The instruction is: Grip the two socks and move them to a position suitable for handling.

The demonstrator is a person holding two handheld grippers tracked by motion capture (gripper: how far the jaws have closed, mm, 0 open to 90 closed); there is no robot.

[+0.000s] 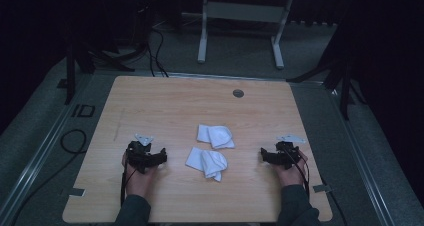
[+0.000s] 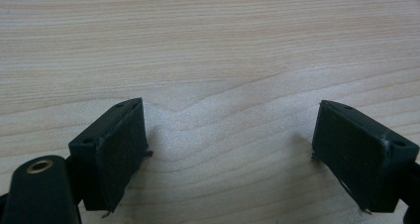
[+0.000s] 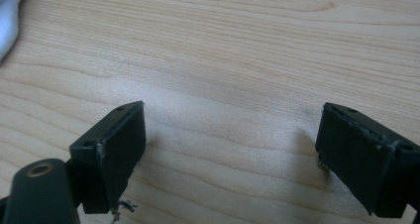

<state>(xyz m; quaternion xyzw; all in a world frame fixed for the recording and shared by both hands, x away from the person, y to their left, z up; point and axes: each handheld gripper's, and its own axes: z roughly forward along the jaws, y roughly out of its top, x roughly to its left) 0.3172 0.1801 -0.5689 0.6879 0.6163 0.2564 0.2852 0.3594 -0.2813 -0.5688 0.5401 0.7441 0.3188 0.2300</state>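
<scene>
1. Wooden table (image 1: 150, 101), pale grain, bare under both grippers.
2. Two crumpled white cloths at table centre: far cloth (image 1: 216, 136), near cloth (image 1: 207, 163), just apart, lying between the grippers.
3. Left gripper (image 1: 146, 158) rests on the table left of the cloths; jaws wide apart, nothing between.
4. Right gripper (image 1: 280, 156) right of the cloths; jaws likewise spread, nothing held.

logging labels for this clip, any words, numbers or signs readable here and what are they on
"ID": dark marking on the grey floor left of the table, as best it reads.
No readable text on the two white cloths, the left gripper or the right gripper.
</scene>
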